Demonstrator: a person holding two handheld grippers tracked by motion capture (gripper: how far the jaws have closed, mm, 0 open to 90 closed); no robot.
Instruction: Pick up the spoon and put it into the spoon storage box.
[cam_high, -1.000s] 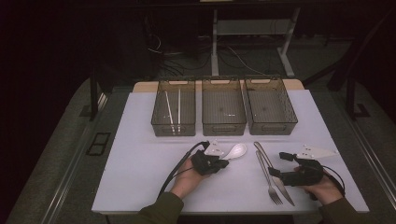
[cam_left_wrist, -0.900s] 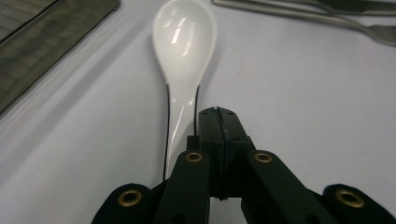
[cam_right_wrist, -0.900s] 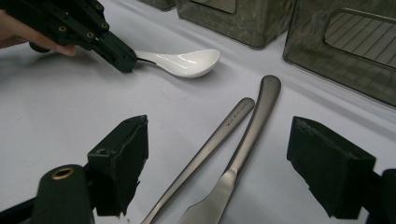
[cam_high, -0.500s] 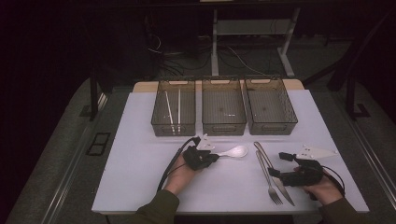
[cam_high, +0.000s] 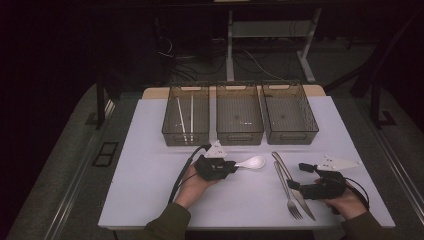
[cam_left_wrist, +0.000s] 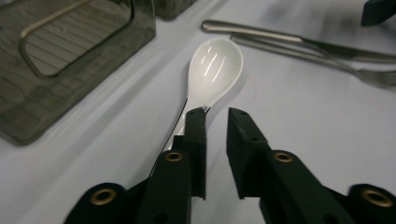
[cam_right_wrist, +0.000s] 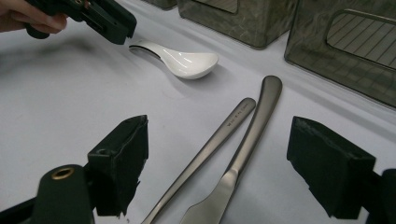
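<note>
A white ceramic spoon (cam_high: 252, 162) lies on the white table, bowl to the right. My left gripper (cam_high: 233, 168) is at its handle end. In the left gripper view the left gripper (cam_left_wrist: 217, 112) is open by only a narrow gap. The spoon (cam_left_wrist: 212, 70) has its handle running under and beside the left jaw, not between the jaws. My right gripper (cam_high: 298, 176) is wide open over a steel fork (cam_high: 287, 192) and knife (cam_high: 296, 187). In the right gripper view the right gripper (cam_right_wrist: 219, 128) straddles the fork (cam_right_wrist: 219, 135) and knife (cam_right_wrist: 254, 126) handles.
Three dark mesh bins stand in a row at the back: the left bin (cam_high: 185, 141) holds two chopsticks (cam_high: 191, 112), the middle bin (cam_high: 239, 141) and the right bin (cam_high: 292, 140) look bare. The table's front edge runs just behind both hands.
My left gripper has shifted a little left and toward the bins, ending at the spoon's handle. The spoon, fork, knife and right gripper have stayed put.
</note>
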